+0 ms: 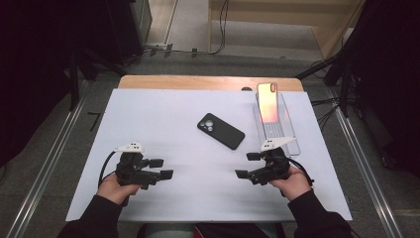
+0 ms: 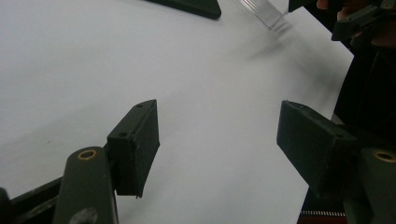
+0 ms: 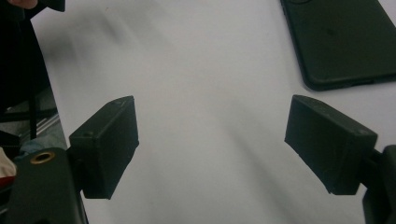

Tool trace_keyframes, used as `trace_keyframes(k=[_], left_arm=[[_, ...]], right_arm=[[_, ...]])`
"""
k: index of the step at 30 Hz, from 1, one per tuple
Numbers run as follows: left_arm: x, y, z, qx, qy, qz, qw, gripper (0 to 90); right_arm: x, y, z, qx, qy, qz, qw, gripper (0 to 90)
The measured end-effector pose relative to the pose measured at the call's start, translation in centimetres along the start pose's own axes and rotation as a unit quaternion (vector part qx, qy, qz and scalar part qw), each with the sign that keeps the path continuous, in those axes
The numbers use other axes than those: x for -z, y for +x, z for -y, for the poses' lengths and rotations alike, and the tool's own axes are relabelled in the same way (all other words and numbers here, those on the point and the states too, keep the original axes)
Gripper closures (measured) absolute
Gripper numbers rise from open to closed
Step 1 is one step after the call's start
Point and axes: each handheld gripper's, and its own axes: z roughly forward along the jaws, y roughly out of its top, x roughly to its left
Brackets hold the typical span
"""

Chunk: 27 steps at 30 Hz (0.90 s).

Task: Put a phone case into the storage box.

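Black tongs [image 1: 159,168] w/ brass screws, white top plates; black sleeves [image 1: 94,218].

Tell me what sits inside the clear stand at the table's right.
A phone with a shiny pink-orange back leans upright in the clear stand, camera at top. Its screen side faces away, unseen.

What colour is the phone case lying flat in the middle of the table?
Black: the phone case looks matte black, clearest in the high view.
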Motion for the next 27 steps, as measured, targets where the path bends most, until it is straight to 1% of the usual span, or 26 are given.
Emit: trace_keyframes(k=[2,4,7,11,12,14,17,20,22,23,25,26,27], left_arm=[[0.1,0.0,0.0,0.0,0.001,-0.001,1.0,30.6],[0.1,0.0,0.1,0.003,-0.003,-0.002,1.0,30.6],[0.1,0.1,0.1,0.003,-0.002,-0.003,1.0,30.6],[0.2,0.1,0.3,0.003,-0.001,-0.006,1.0,30.6],[0.3,0.0,0.3,0.003,-0.001,-0.007,1.0,30.6],[0.4,0.0,0.4,0.006,-0.002,-0.007,1.0,30.6],[0.5,0.0,0.6,0.01,-0.004,-0.007,0.9999,30.6],[0.7,0.0,0.7,0.009,-0.003,-0.008,0.9999,30.6],[0.7,0.0,0.8,0.011,-0.003,-0.009,0.9999,30.6],[0.8,0.0,0.9,0.011,-0.003,-0.01,0.9999,30.6],[0.9,0.0,0.9,0.012,-0.005,-0.011,0.9999,30.6],[0.9,0.0,1.0,0.013,-0.005,-0.011,0.9998,30.6],[0.9,0.0,1.0,0.013,-0.005,-0.011,0.9998,30.6]], right_arm=[[-0.3,0.1,-0.3,0.002,0.001,0.001,1.0,15.5],[-0.6,0.2,-0.7,-0.001,0.004,0.007,1.0,15.5],[-0.7,0.4,-1.4,0.011,-0.004,0.014,0.9998,15.5],[-1.0,0.4,-2.2,0.008,-0.003,0.013,0.9999,15.5],[-1.0,0.3,-2.4,0.006,-0.001,0.016,0.9999,15.5],[-1.2,0.2,-2.7,0.009,-0.003,0.016,0.9998,15.5],[-1.8,0.0,-3.3,0.004,-0.002,0.013,0.9999,15.4],[-2.3,0.0,-3.9,0.014,0.004,0.015,0.9998,14.2],[-2.6,-0.2,-4.3,0.015,0.003,0.014,0.9998,9.4],[-2.7,-0.3,-4.5,0.018,-0.001,0.01,0.9998,9.0],[-3.0,-0.7,-5.0,0.014,-0.007,0.001,0.9999,0.0],[-3.1,-1.0,-5.3,0.009,-0.006,0.0,0.9999,0.0],[-3.2,-1.1,-5.4,0.01,-0.01,-0.005,0.9999,0.0]])
